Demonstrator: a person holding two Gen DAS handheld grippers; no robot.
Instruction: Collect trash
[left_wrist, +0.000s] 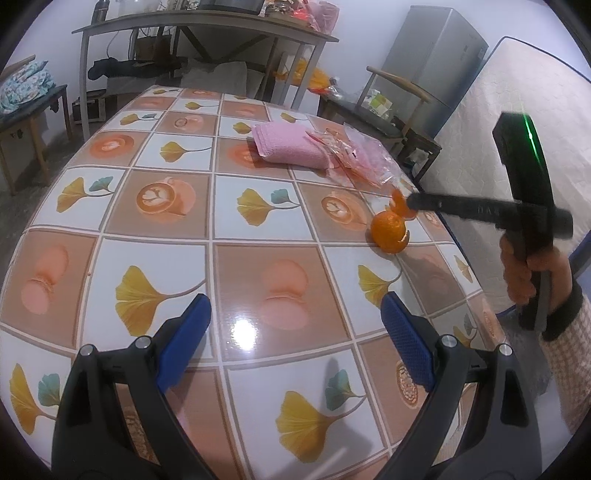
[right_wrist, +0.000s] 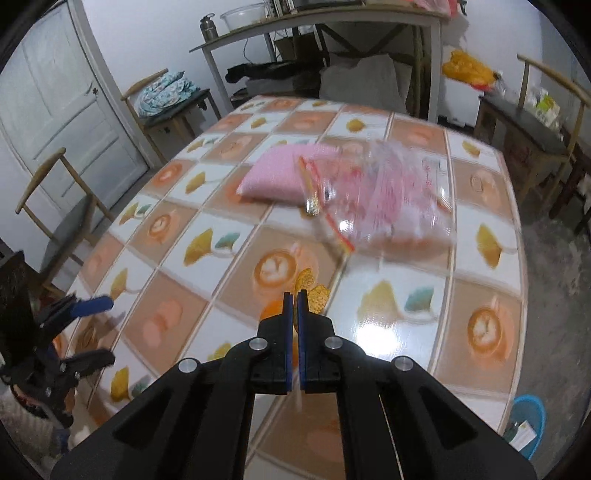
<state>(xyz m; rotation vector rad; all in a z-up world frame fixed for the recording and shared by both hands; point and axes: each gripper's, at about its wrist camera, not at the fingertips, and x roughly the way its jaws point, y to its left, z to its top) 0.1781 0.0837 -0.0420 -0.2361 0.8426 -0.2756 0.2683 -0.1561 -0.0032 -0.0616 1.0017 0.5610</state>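
An orange peel (left_wrist: 387, 232), curled like a hollow ball, rests near the right edge of the patterned table (left_wrist: 229, 206). My right gripper (left_wrist: 412, 202) comes in from the right, shut on a strip of that peel which sticks up from it. In the right wrist view the right gripper (right_wrist: 295, 295) has its blue pads together, and bits of the orange peel (right_wrist: 312, 290) show just past the tips. My left gripper (left_wrist: 300, 314) hovers open over the near part of the table with nothing between its fingers. A crumpled clear plastic bag (right_wrist: 391, 199) lies further back.
A pink cloth pack (left_wrist: 288, 147) lies beside the plastic bag. A blue bin (right_wrist: 528, 424) with paper in it stands on the floor off the table's right corner. Chairs (right_wrist: 532, 122) surround the table, and a tall desk (left_wrist: 199, 26) stands behind it. A hand (left_wrist: 528, 273) holds the right gripper.
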